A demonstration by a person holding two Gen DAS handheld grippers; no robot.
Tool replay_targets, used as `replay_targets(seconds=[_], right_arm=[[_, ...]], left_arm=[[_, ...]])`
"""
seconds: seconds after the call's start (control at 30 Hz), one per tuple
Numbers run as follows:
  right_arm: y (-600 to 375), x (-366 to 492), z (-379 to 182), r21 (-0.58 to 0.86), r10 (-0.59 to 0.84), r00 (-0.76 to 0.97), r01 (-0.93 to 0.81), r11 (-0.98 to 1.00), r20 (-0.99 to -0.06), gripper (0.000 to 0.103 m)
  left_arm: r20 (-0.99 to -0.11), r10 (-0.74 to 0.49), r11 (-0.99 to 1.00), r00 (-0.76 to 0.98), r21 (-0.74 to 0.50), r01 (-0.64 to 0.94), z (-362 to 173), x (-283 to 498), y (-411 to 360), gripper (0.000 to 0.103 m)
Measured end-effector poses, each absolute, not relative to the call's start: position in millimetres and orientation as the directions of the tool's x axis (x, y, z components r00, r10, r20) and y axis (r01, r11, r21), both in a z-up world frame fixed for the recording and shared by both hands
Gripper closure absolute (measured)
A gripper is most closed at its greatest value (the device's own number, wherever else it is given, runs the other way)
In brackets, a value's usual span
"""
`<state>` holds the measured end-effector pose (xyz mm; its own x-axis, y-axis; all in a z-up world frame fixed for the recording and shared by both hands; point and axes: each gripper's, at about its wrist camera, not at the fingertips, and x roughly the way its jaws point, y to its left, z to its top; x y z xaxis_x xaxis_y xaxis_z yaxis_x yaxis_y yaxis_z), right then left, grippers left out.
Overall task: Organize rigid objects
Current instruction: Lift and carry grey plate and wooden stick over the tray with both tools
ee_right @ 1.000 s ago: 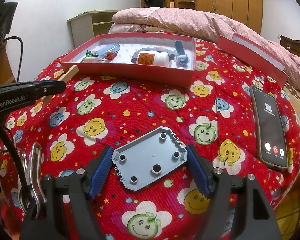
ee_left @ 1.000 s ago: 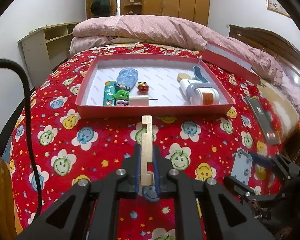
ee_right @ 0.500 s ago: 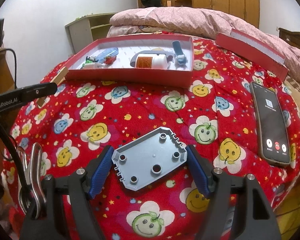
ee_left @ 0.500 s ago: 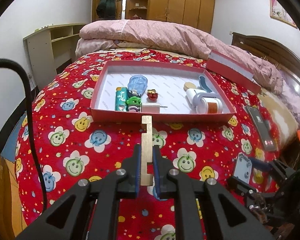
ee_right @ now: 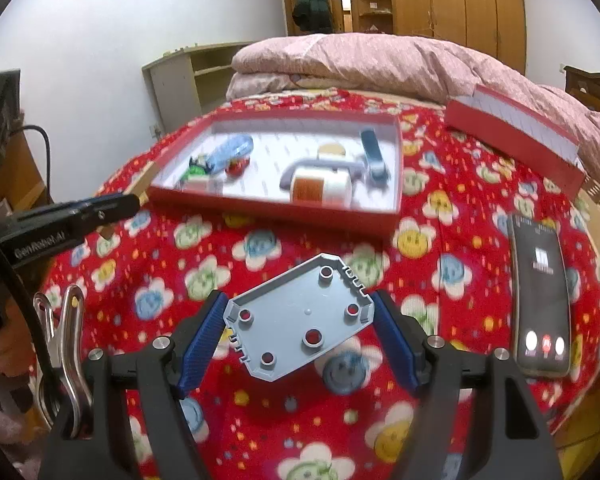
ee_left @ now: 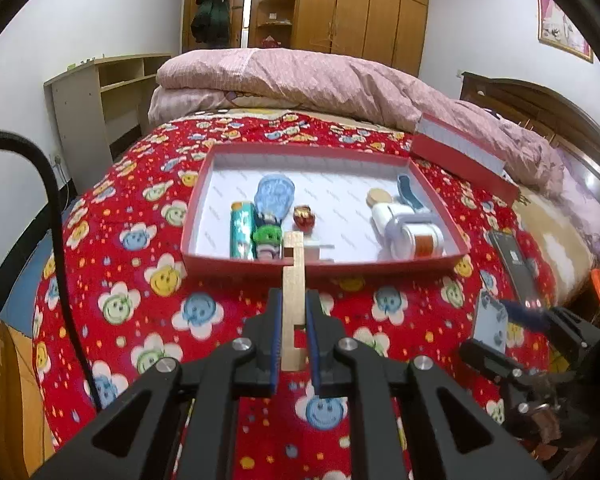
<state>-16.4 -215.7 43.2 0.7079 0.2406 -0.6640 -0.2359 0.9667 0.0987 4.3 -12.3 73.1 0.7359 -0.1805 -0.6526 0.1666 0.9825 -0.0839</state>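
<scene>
My left gripper is shut on a notched wooden strip that points at the front wall of the red box. My right gripper is shut on a grey plastic plate with holes, held above the bedspread. The red box holds several small items: a blue oval piece, a teal stick, a green toy, a small red toy and a white roller. The right gripper with the plate shows in the left wrist view; the left gripper shows in the right wrist view.
A phone lies on the red flowered bedspread at the right. The red box lid leans at the back right. A pink quilt is piled behind. A shelf unit stands at the left wall.
Both grippers have risen above the bed with their objects still held. The wooden strip's tip now overlaps the box's front wall in the left wrist view.
</scene>
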Motion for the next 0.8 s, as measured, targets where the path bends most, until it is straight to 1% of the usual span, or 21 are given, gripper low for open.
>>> replay_targets(seconds=[0.33, 0.53, 0.8], right_arm=[[-207.2, 22.9, 73.5, 0.074, 0.246, 0.739, -0.258, 0.963, -0.627, 0.029], [-201.2, 52.4, 79.3, 0.064, 0.243, 0.746, -0.261, 0.963, -0.621, 0.029], [-199.9, 91.7, 79.5, 0.094, 0.251, 0.743, -0.247, 0.964, -0.62, 0.029]], left_arm=[[-0.643, -0.182, 0.982, 0.744, -0.079, 0.173, 87.4, 45.9, -19.6, 0.092], [-0.645, -0.178, 0.982, 0.743, -0.073, 0.172, 89.3, 73.7, -24.3, 0.092], [-0.676, -0.172, 0.985, 0.717, -0.093, 0.148, 79.3, 114.4, -24.3, 0.092]])
